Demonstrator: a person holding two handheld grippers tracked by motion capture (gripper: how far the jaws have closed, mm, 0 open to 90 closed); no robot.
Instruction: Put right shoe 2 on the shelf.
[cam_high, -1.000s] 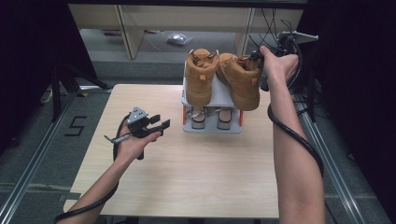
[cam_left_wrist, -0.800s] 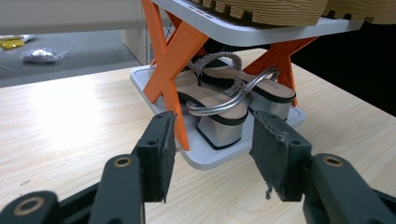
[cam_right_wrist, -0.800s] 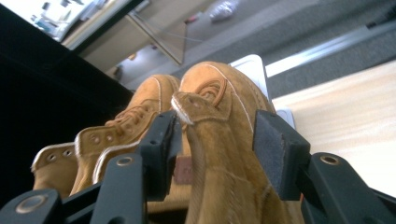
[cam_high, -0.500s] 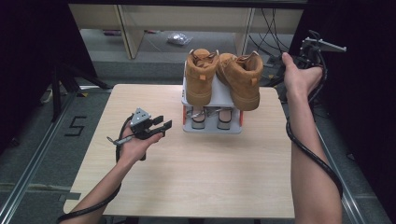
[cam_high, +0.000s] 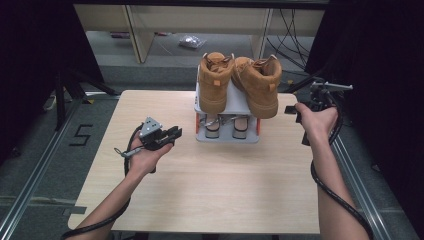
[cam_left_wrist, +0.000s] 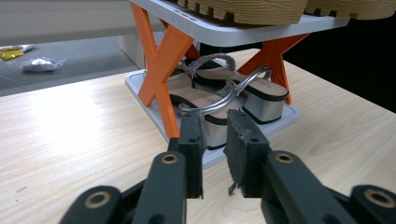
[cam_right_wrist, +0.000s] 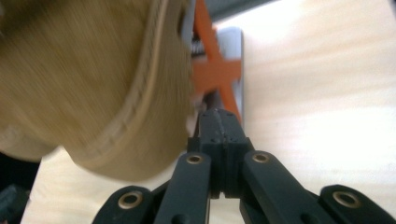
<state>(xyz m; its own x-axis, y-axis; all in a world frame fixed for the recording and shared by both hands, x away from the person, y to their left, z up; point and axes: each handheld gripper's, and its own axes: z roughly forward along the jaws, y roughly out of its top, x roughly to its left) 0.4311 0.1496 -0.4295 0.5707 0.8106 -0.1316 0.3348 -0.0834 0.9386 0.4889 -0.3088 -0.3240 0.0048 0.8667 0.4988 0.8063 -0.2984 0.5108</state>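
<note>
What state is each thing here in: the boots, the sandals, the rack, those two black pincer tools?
Tan suede boots: upright on the rack's top shelf, nothing gripping them.
Silver-strapped sandals: side by side on the bottom shelf, untouched.
White two-shelf rack with orange X legs: standing on the table.
Left gripper: jaws narrowly apart, just been closing, nothing between them.
Right gripper: jaws shut, empty, beside the right boot.
Pale wooden table: carries the rack.

We see the left gripper (cam_high: 172, 134) held low over the table (cam_high: 210, 190), its jaws having just been closing with nothing between them, pointing toward the shoe rack (cam_high: 227, 131). Beyond the right gripper (cam_high: 290, 109) jaws stand the tan boots (cam_high: 240, 82).
</note>
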